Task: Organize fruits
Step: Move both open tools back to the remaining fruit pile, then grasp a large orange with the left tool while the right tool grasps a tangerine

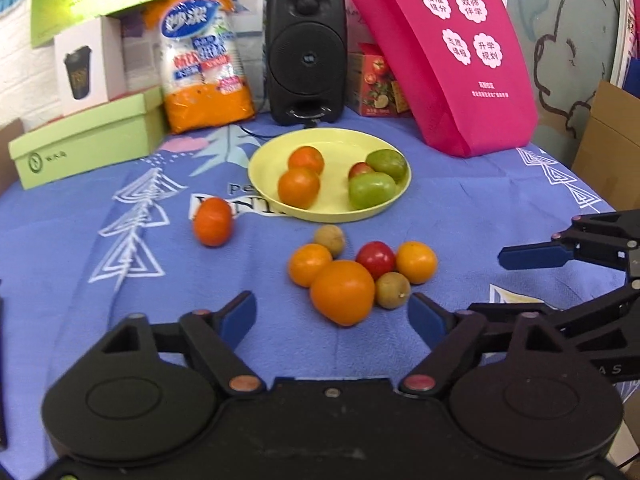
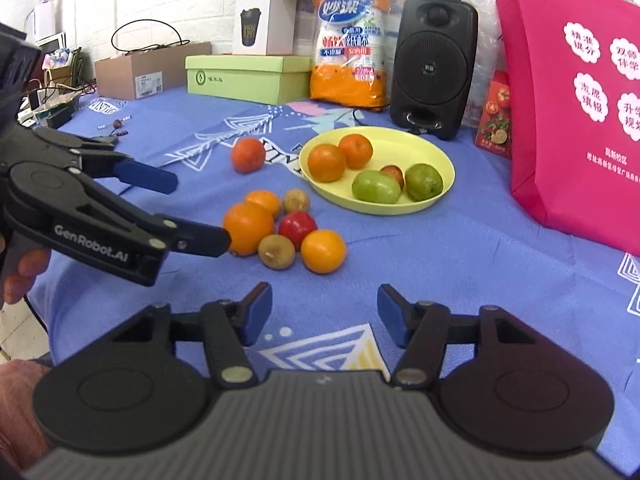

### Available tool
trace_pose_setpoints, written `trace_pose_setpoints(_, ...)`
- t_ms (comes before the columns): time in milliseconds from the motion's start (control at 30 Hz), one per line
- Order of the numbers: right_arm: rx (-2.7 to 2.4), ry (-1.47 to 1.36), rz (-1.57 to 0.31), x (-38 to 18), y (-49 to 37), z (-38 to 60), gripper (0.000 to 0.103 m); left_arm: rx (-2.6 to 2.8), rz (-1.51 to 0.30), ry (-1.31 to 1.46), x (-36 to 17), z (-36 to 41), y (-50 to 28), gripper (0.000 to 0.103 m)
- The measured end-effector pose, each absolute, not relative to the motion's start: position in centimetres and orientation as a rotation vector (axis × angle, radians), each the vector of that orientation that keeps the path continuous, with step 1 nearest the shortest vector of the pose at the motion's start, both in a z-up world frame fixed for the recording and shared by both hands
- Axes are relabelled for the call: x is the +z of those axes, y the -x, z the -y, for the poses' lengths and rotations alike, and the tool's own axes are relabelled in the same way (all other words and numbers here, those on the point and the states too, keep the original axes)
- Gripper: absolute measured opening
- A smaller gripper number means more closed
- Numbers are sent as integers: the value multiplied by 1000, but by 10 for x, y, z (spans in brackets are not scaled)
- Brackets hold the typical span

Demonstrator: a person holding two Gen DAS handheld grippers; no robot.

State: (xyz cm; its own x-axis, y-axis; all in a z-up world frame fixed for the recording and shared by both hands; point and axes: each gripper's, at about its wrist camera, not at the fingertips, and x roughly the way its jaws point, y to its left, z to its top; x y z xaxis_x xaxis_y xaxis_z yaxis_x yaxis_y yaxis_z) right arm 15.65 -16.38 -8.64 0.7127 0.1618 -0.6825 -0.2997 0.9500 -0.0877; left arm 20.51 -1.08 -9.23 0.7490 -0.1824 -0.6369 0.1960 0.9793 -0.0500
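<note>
A yellow plate (image 1: 276, 160) (image 2: 436, 152) holds two oranges, two green fruits and a small red one. In front of it a cluster of loose fruit lies on the blue cloth: a large orange (image 1: 342, 292) (image 2: 248, 228), smaller oranges, a red tomato (image 1: 375, 259) (image 2: 298, 229) and two brown fruits. A lone orange (image 1: 213, 221) (image 2: 248, 155) sits to the left. My left gripper (image 1: 332, 316) (image 2: 196, 212) is open, just short of the large orange. My right gripper (image 2: 324, 314) is open and empty, nearer than the cluster.
Along the back stand a green box (image 1: 88, 140), an orange-and-white bag (image 1: 206, 56), a black speaker (image 1: 306, 56), a red carton (image 1: 376, 84) and a pink bag (image 1: 452, 52). A cardboard box (image 2: 148, 68) sits far left.
</note>
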Motion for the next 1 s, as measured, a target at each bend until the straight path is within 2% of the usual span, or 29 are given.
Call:
trace_pose_setpoints(233,283,205,-753,-93,-168,168,56,-234,-725,-20,-104,17,-228,71)
trace_pose_setpoints(333,295,210,-763,-96,-174,168,56,-259,-741,-19,-108,20,-236,63)
trace_pose_setpoints(633,311,231,-792,-106,-188,167,56,-301,-750,4,-110,21,-244,59)
trace_pose_setpoints(700,312,236,-792,-107,-193,166,56,-302,-759,14,-110,16,-243,53)
trace_pose_setpoints(733,310,241,-791,-107,-195,166,56,-295,-765,16,-110,14,-243,40)
trace_pose_setpoints(767,307,245,-790,-107,-198,166,56,-297,-773,21,-111,10,-242,38)
trace_pose_setpoints(900,305,256,-791,-110,-207,165,54,-315,-794,142,-115,-8,-243,39)
trace_pose_setpoints(1000,309,260,-789,-113,-213,162,54,-295,-791,126,-115,-6,-246,39)
